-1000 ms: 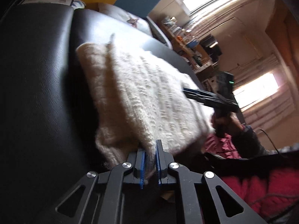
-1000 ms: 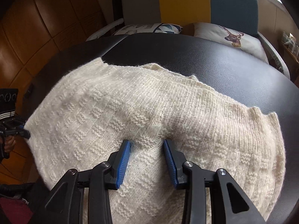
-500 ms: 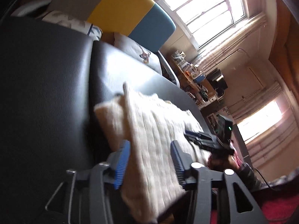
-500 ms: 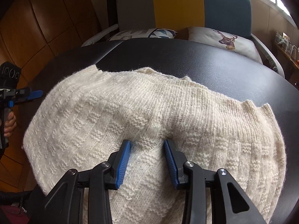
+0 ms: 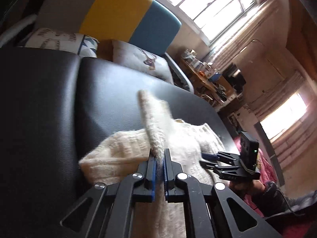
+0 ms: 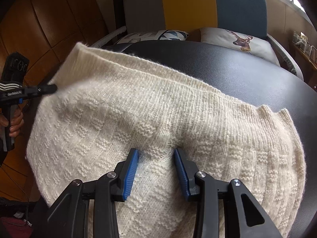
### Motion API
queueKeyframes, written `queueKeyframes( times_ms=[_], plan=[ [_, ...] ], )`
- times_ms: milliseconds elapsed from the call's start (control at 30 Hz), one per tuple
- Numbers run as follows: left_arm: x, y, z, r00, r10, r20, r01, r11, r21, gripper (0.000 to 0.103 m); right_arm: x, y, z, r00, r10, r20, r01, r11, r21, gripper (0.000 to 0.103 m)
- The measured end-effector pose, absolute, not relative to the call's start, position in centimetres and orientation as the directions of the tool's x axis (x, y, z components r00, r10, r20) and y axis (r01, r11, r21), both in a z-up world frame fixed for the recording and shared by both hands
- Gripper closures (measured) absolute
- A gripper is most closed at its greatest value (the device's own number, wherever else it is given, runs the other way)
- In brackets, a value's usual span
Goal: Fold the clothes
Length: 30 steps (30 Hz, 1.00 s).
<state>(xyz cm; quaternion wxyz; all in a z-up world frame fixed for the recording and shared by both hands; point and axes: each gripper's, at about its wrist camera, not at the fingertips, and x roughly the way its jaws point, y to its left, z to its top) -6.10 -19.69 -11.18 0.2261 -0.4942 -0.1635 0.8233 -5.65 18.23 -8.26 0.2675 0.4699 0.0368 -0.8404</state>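
— Left hand-held gripper? Opened half a second ago, now clamped again on the sweater edge.
— And the sweater? Corner lifted off the table, raised at its left edge.

The left gripper is clamped tight on a raised edge of the cream sweater, lifting that corner. The right gripper rests on the sweater's middle, jaws spread wide, gripping nothing.
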Motion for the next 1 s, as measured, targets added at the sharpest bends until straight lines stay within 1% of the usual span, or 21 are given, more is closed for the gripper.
queueKeyframes(
  times_ms=[100, 167, 300, 333, 433, 467, 533, 600, 667, 733, 800, 867, 933, 1000],
  plan=[
    [-5.6, -19.8, -11.2, -0.437, 0.453, -0.777, -0.17, -0.89, -0.423, 0.097, -5.6, 18.0, -8.3, -0.421, -0.41, -0.809, 0.485, -0.856, 0.181, 0.064],
    [-5.6, -19.8, -11.8, -0.443, 0.455, -0.773, -0.15, -0.887, -0.437, 0.097, -5.6, 17.8, -8.3, -0.424, -0.406, -0.809, 0.485, -0.857, 0.175, 0.064],
    [-5.6, -19.2, -10.4, -0.448, 0.412, -0.793, -0.131, -0.908, -0.398, 0.095, -5.4, 17.8, -8.4, -0.432, -0.413, -0.802, 0.485, -0.856, 0.18, 0.064],
    [-5.3, -19.3, -9.6, -0.474, 0.395, -0.787, -0.118, -0.914, -0.388, 0.092, -5.4, 17.8, -8.5, -0.434, -0.417, -0.798, 0.484, -0.856, 0.184, 0.064],
    [-4.2, -18.8, -6.9, -0.563, 0.372, -0.738, -0.105, -0.918, -0.383, 0.092, -5.2, 17.8, -8.4, -0.443, -0.426, -0.789, 0.484, -0.855, 0.19, 0.064],
    [-4.3, -17.5, -6.8, -0.557, 0.388, -0.734, -0.138, -0.915, -0.378, 0.092, -5.1, 17.8, -8.4, -0.445, -0.429, -0.786, 0.485, -0.854, 0.191, 0.064],
    [-4.5, -14.9, -6.5, -0.543, 0.418, -0.728, -0.203, -0.907, -0.369, 0.085, -5.3, 17.8, -7.8, -0.434, -0.428, -0.793, 0.492, -0.85, 0.189, 0.064],
    [-4.8, -12.4, -6.3, -0.527, 0.447, -0.723, -0.267, -0.895, -0.358, 0.084, -5.3, 17.9, -6.8, -0.453, -0.414, -0.79, 0.483, -0.858, 0.172, 0.064],
    [-5.1, -9.8, -6.1, -0.508, 0.473, -0.72, -0.327, -0.879, -0.347, 0.084, -5.6, 18.1, -6.3, -0.49, -0.359, -0.794, 0.474, -0.875, 0.103, 0.064],
    [-6.2, -8.0, -7.8, -0.476, 0.456, -0.752, -0.334, -0.885, -0.325, 0.084, -6.5, 18.5, -7.1, -0.475, -0.31, -0.823, 0.463, -0.884, 0.065, 0.064],
    [-7.3, -7.6, -9.6, -0.46, 0.426, -0.779, -0.314, -0.899, -0.306, 0.084, -6.9, 19.3, -8.0, -0.468, -0.36, -0.807, 0.456, -0.88, 0.129, 0.063],
    [-8.0, -8.8, -10.7, -0.479, 0.466, -0.744, -0.291, -0.884, -0.366, 0.083, -7.3, 20.1, -8.7, -0.461, -0.408, -0.788, 0.448, -0.874, 0.19, 0.063],
    [-8.7, -9.7, -11.4, -0.495, 0.481, -0.724, -0.258, -0.877, -0.406, 0.089, -7.2, 20.4, -8.8, -0.466, -0.424, -0.777, 0.43, -0.876, 0.22, 0.063],
    [-9.1, -9.8, -11.4, -0.497, 0.464, -0.734, -0.236, -0.886, -0.4, 0.091, -6.6, 21.0, -8.1, -0.47, -0.439, -0.765, 0.426, -0.872, 0.239, 0.063]
  ],
)
